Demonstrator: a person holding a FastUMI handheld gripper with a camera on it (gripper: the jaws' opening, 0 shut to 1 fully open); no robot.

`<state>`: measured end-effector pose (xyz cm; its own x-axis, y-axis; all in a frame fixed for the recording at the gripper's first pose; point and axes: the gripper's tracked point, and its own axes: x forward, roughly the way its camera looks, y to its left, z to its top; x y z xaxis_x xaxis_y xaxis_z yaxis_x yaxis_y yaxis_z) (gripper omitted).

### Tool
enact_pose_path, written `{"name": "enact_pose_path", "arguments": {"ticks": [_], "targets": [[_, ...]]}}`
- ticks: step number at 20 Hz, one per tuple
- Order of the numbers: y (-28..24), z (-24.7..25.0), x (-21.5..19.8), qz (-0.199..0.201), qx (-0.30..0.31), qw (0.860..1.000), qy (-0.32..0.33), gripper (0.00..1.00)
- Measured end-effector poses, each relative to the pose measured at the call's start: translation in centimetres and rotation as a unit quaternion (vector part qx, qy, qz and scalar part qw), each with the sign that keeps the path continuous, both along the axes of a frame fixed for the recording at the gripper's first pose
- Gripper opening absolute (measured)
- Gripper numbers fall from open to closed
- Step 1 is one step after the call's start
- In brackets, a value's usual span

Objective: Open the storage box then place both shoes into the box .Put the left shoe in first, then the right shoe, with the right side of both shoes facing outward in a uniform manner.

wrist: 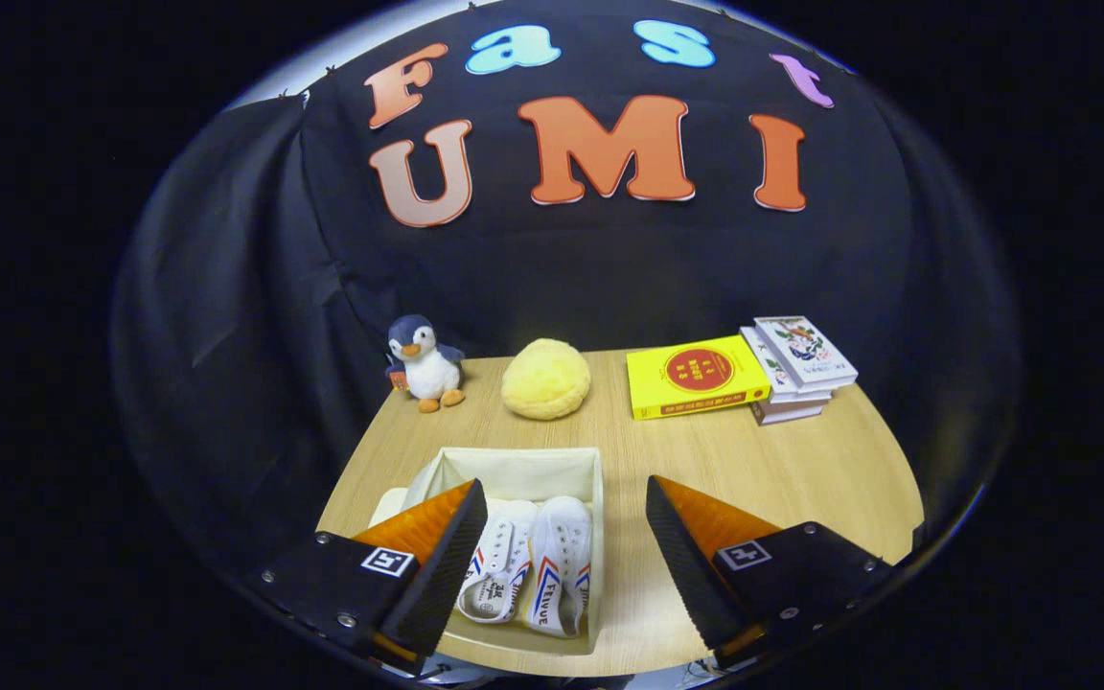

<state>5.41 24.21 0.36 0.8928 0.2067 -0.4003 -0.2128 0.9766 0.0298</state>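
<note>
The hand-held gripper [566, 522] was spread wide with nothing between its fingers, hovering above the near part of the tabletop [801, 470]. The storage box [523, 470], open at the top with cream fabric walls, sat on the tabletop mostly between the two fingers, nearer the left finger [442, 537], which overlapped the box's left wall in the view; the right finger [686, 546] stood apart from the box, over bare wood. Both shoes lay inside the box, side by side and touching: left shoe [497, 570] next to the left finger, right shoe [560, 565] just beside it toward the box's right wall. Shoes were white canvas with red and blue stripes on the sides, white laces, toes pointing away from the gripper. Beyond the box, well apart, at the far edge of the tabletop: a penguin toy [425, 362], a yellow plush ball [545, 379], a yellow book [698, 376], and a small stack of books [798, 367] just beside the yellow one.
</note>
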Motion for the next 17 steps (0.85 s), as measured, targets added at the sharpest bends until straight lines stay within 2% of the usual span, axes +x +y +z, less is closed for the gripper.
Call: {"name": "enact_pose_path", "arguments": {"ticks": [10, 17], "targets": [[-1.6, 9.6, -2.5, -0.007, 0.004, 0.991, -0.133, 0.99], [-3.0, 11.2, -4.9, -0.022, 0.006, 0.986, -0.163, 0.99]]}}
